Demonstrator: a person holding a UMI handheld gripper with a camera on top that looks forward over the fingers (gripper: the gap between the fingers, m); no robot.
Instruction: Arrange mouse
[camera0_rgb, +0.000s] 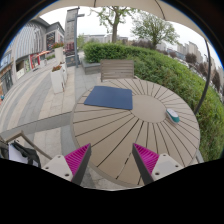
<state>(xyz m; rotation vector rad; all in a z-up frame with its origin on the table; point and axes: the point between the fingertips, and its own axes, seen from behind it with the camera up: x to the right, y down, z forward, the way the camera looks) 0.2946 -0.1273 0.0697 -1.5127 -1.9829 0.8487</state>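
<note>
A round wooden slatted table lies ahead of my gripper. A dark blue mouse mat lies flat on the far left part of the table. A small teal and dark object, probably the mouse, sits near the table's right edge, well beyond my right finger. My two fingers with magenta pads stand wide apart over the table's near edge, with nothing between them.
A wooden chair stands behind the table. A green hedge curves round the right side. A paved terrace lies to the left, with a white planter on it. Buildings and trees stand far off.
</note>
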